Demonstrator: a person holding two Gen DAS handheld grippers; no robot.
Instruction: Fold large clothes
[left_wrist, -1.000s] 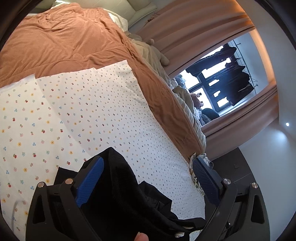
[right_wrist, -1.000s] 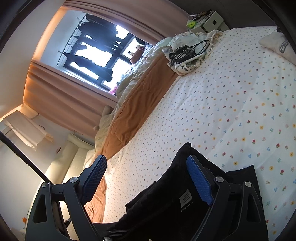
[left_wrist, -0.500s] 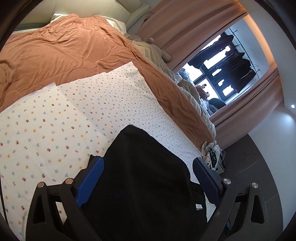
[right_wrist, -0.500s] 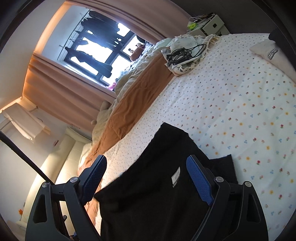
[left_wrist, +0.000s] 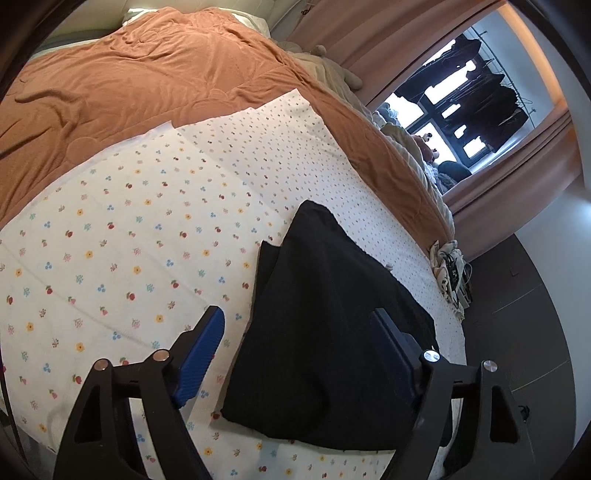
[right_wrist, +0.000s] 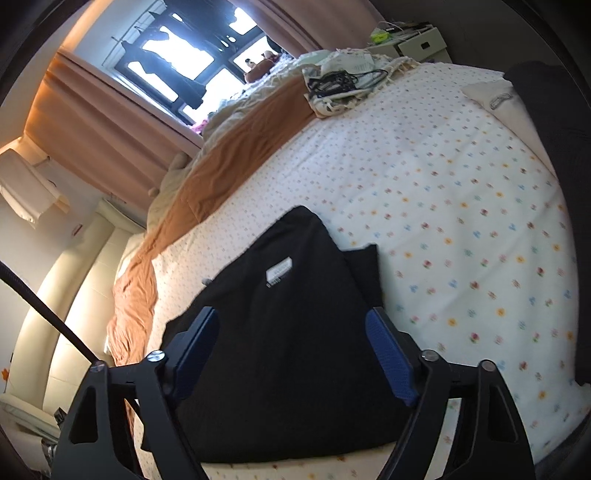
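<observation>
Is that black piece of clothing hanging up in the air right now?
No, the black garment lies flat on the flowered sheet, with both grippers open above it.

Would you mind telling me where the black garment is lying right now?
The black garment lies folded on the floral sheet near the bed's front edge, low in both wrist views, below the orange blanket.

Both wrist views look down close – sharing the black garment (left_wrist: 325, 317)
</observation>
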